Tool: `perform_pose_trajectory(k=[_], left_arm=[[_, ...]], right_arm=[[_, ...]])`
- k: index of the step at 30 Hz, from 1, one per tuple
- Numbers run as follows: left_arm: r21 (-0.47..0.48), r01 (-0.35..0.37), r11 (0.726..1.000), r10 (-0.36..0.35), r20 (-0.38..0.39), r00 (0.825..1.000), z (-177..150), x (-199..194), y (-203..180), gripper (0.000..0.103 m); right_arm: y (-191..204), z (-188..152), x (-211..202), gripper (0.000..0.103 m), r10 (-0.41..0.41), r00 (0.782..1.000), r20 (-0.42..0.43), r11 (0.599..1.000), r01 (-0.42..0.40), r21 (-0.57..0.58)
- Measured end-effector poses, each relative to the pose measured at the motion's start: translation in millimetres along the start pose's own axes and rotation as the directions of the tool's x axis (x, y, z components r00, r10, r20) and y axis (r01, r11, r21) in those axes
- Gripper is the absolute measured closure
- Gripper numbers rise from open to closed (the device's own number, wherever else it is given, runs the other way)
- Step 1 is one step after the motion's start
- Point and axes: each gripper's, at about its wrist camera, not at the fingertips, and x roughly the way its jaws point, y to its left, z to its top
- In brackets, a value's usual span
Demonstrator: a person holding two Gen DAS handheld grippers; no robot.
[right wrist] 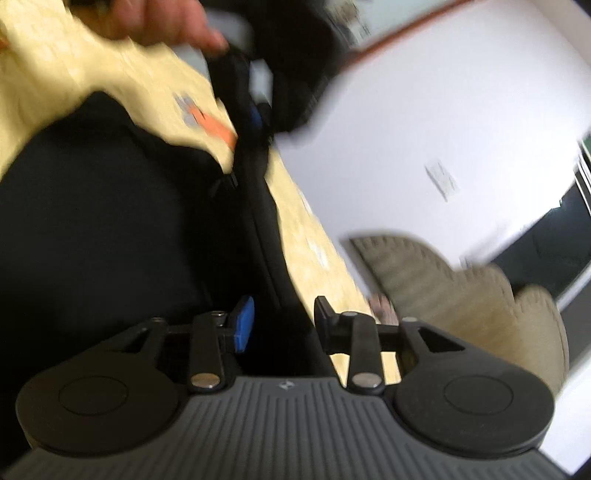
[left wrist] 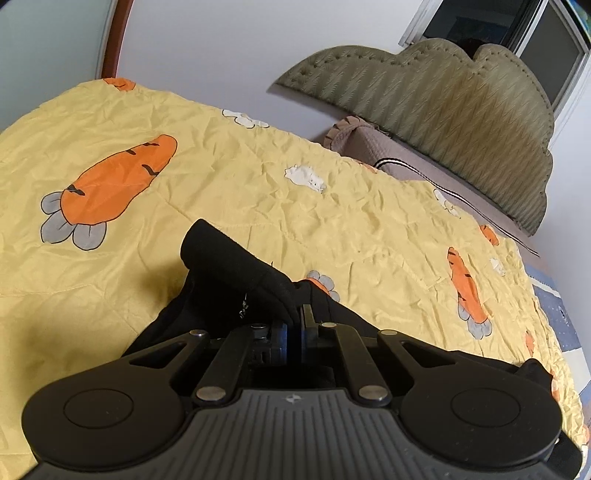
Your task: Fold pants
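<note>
The black pants [left wrist: 229, 273] lie bunched on a yellow carrot-print bedspread [left wrist: 258, 192]. My left gripper [left wrist: 295, 321] is shut on a fold of the pants and holds it just above the bed. In the blurred right wrist view the pants [right wrist: 103, 206] fill the left side, with a stretched edge running up to the left gripper [right wrist: 255, 122], whose blue pad pinches the cloth. My right gripper [right wrist: 282, 317] is open, its fingers either side of that stretched edge without clamping it.
A padded olive headboard [left wrist: 443, 110] and a brown pillow [left wrist: 388, 147] are at the bed's far right. A white wall [left wrist: 221, 48] is behind. A hand [right wrist: 159, 18] shows at the top of the right wrist view.
</note>
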Motion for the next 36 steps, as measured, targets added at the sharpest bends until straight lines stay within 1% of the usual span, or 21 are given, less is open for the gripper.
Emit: perform_pose_trajectory(k=[3, 5, 7, 10, 12, 13, 14, 15, 16, 17, 19, 23, 27, 30, 33, 36], left_arm=[[-0.003, -0.001, 1.0, 0.001, 0.002, 1.0, -1, 0, 0, 0.097], [0.002, -0.004, 1.0, 0.004, 0.004, 1.0, -4, 0, -1, 0.097], [0.005, -0.009, 1.0, 0.009, 0.004, 1.0, -6, -1, 0, 0.097], [-0.01, -0.014, 1.0, 0.014, -0.002, 1.0, -7, -3, 3, 0.097], [-0.015, -0.018, 1.0, 0.018, -0.002, 1.0, -7, -4, 6, 0.097], [-0.013, -0.022, 1.0, 0.022, -0.002, 1.0, -7, -4, 6, 0.097], [-0.015, -0.025, 1.0, 0.025, -0.003, 1.0, -7, -4, 7, 0.097], [-0.019, -0.025, 1.0, 0.024, -0.005, 1.0, -7, -3, 7, 0.097], [-0.022, -0.024, 0.999, 0.024, -0.006, 1.0, -7, -2, 8, 0.097], [-0.021, -0.027, 0.999, 0.027, -0.003, 1.0, -8, -2, 8, 0.097], [-0.023, -0.036, 0.999, 0.036, 0.0, 0.999, -10, -3, 10, 0.097], [-0.018, -0.044, 0.999, 0.044, 0.008, 0.999, -19, -12, 19, 0.097], [-0.066, -0.029, 0.997, 0.029, -0.008, 1.0, -30, -24, 42, 0.097], [-0.086, -0.029, 0.996, 0.027, -0.015, 1.0, -42, -35, 56, 0.097], [-0.075, -0.042, 0.996, 0.041, -0.018, 0.999, -57, -43, 65, 0.097], [-0.065, -0.049, 0.997, 0.047, -0.032, 0.998, -74, -49, 72, 0.097]], right_arm=[[-24, -37, -8, 0.073, -0.041, 0.996, -0.081, 0.998, 0.045, 0.05], [-40, -61, -9, 0.073, -0.074, 0.987, -0.146, 0.995, 0.083, 0.06], [-53, -80, -9, 0.073, -0.098, 0.981, -0.17, 0.993, 0.109, 0.051], [-69, -101, 5, 0.073, -0.096, 0.974, -0.207, 0.994, 0.105, 0.032], [-75, -108, 24, 0.073, -0.094, 0.968, -0.231, 0.996, 0.093, -0.012], [-79, -110, 23, 0.073, -0.099, 0.966, -0.239, 0.995, 0.095, -0.027], [-83, -112, 27, 0.079, -0.094, 0.963, -0.251, 0.996, 0.091, -0.023], [-88, -114, 27, 0.092, -0.077, 0.961, -0.265, 0.997, 0.078, -0.004], [-92, -117, 27, 0.094, -0.059, 0.959, -0.277, 0.998, 0.066, 0.015], [-94, -117, 26, 0.102, -0.045, 0.958, -0.283, 0.998, 0.053, 0.022], [-91, -113, 17, 0.102, -0.019, 0.955, -0.296, 1.0, 0.021, 0.005], [-81, -107, -4, 0.102, -0.06, 0.956, -0.287, 0.997, 0.044, -0.06], [-56, -96, -52, 0.102, -0.081, 0.962, -0.26, 0.995, 0.062, -0.082], [-36, -85, -80, 0.102, -0.081, 0.966, -0.244, 0.993, 0.056, -0.107], [-15, -77, -108, 0.102, -0.061, 0.969, -0.238, 0.994, 0.037, -0.107], [4, -75, -125, 0.102, -0.03, 0.97, -0.24, 0.995, 0.007, -0.099]])
